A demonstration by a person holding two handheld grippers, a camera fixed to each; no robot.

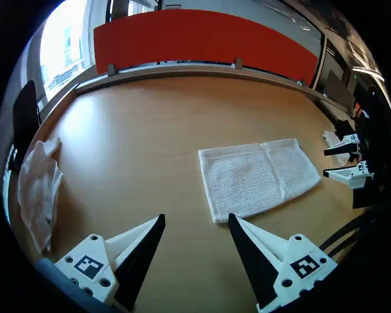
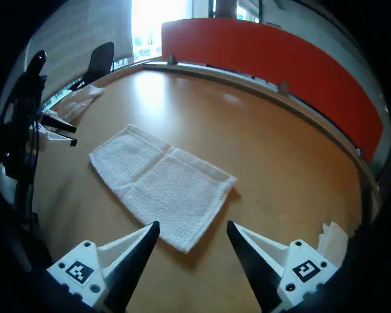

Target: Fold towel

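Note:
A white terry towel (image 1: 258,177) lies flat on the wooden table (image 1: 159,130), a rectangle with a crease line across it. My left gripper (image 1: 195,216) is open above the table, its fingertips just short of the towel's near corner, holding nothing. At the far right edge of the left gripper view the right gripper (image 1: 326,163) hangs beside the towel's other end. In the right gripper view the towel (image 2: 161,182) lies ahead of my open, empty right gripper (image 2: 192,224), whose left fingertip is at the towel's near edge. The left gripper (image 2: 74,135) shows open at the far left.
A crumpled white cloth (image 1: 36,193) (image 2: 78,101) lies at the table's edge near the left gripper. A second small white cloth (image 1: 332,138) (image 2: 333,240) sits by the right gripper. A red partition (image 1: 206,39) (image 2: 279,57) lines the table's far edge. A black chair (image 2: 99,62) stands beyond.

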